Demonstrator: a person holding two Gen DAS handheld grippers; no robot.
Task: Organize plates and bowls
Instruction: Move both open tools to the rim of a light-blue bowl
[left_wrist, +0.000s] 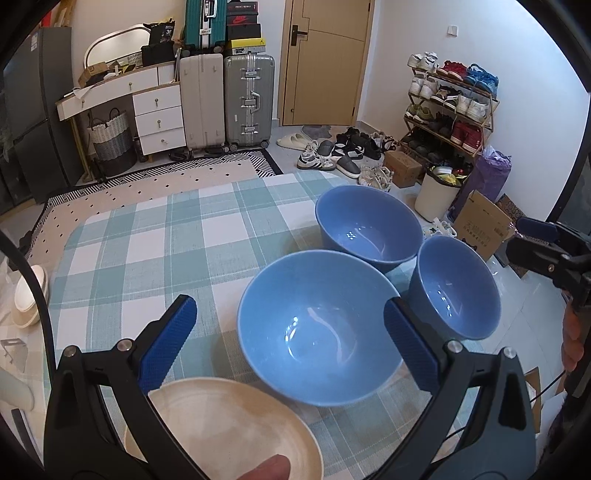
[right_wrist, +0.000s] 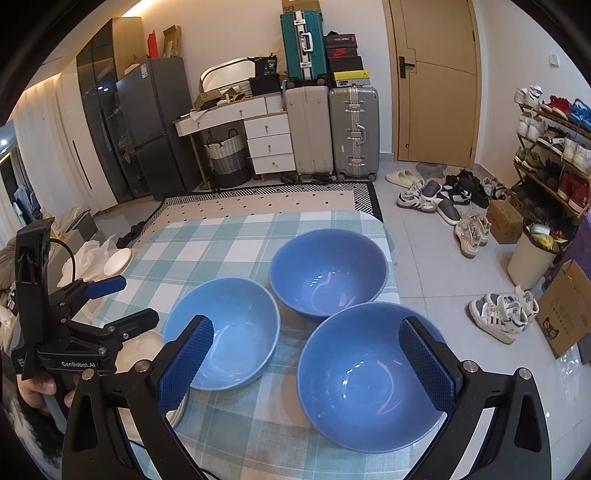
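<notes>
Three glossy blue bowls (right_wrist: 373, 373) cluster on my checked tablecloth (left_wrist: 147, 251), empty, rims nearly touching. Cream plate (left_wrist: 229, 428) sits at the near-left edge. My left tongs (left_wrist: 291, 343) gape wide, holding nothing; right tongs (right_wrist: 306, 365) likewise wide, empty, over the nearest bowl. "GenRobot.AI" reads on the left tongs' body.
</notes>
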